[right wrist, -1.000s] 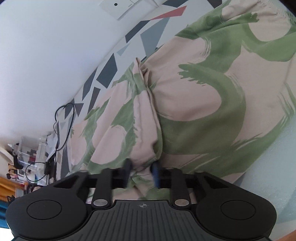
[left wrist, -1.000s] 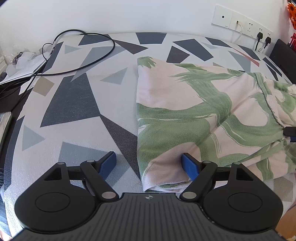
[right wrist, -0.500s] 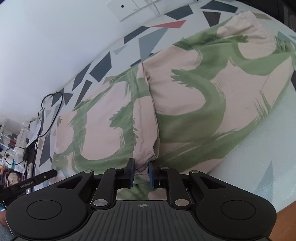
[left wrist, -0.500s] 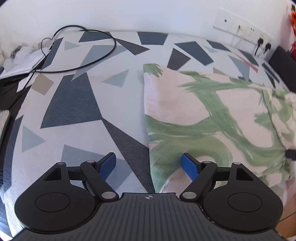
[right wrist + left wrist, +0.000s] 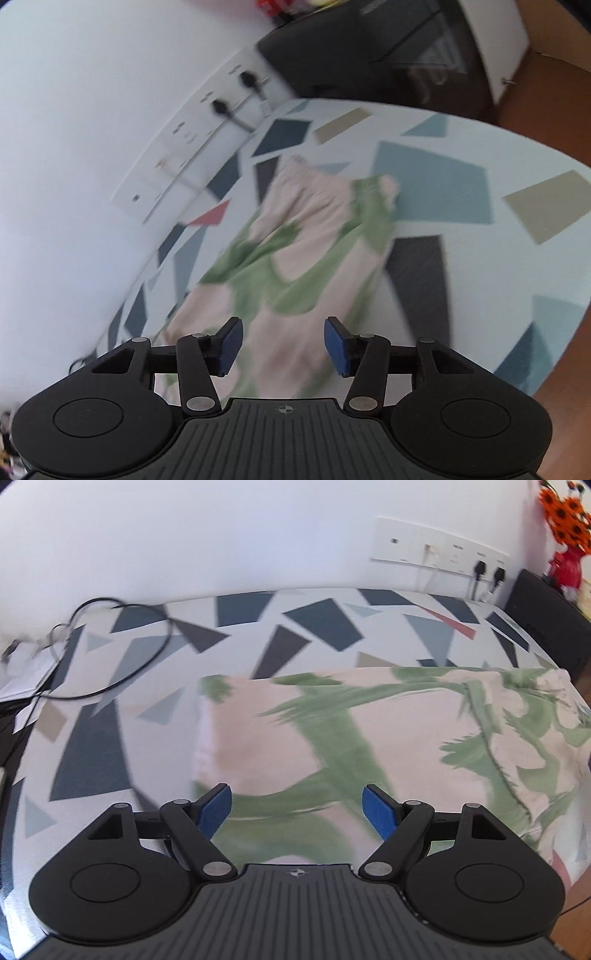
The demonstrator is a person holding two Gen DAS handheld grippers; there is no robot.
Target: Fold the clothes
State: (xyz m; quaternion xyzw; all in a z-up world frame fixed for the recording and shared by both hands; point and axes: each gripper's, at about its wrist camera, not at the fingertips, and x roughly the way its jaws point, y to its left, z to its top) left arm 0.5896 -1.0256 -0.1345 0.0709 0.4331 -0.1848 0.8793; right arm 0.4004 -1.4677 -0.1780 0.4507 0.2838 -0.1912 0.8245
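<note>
A pink garment with green brush-stroke print (image 5: 369,731) lies flat on the patterned table cover (image 5: 251,627), folded into a long rectangle. My left gripper (image 5: 297,810) hovers above its near edge, open, with nothing between its blue pads. In the right wrist view the same garment (image 5: 295,266) stretches away toward its gathered waistband. My right gripper (image 5: 282,345) is above the cloth with its jaws opening and no fabric between the pads. Both views are blurred by motion.
A black cable (image 5: 122,657) loops on the cover at the far left beside white papers (image 5: 22,668). A wall socket strip (image 5: 439,550) with plugs sits behind the table. A dark cabinet (image 5: 388,55) stands past the table's far end. Wooden floor (image 5: 554,92) shows beyond.
My right gripper let go of the fabric fold it pinched and swung toward the waistband end. The left gripper rose and shifted over the garment, which now lies flatter.
</note>
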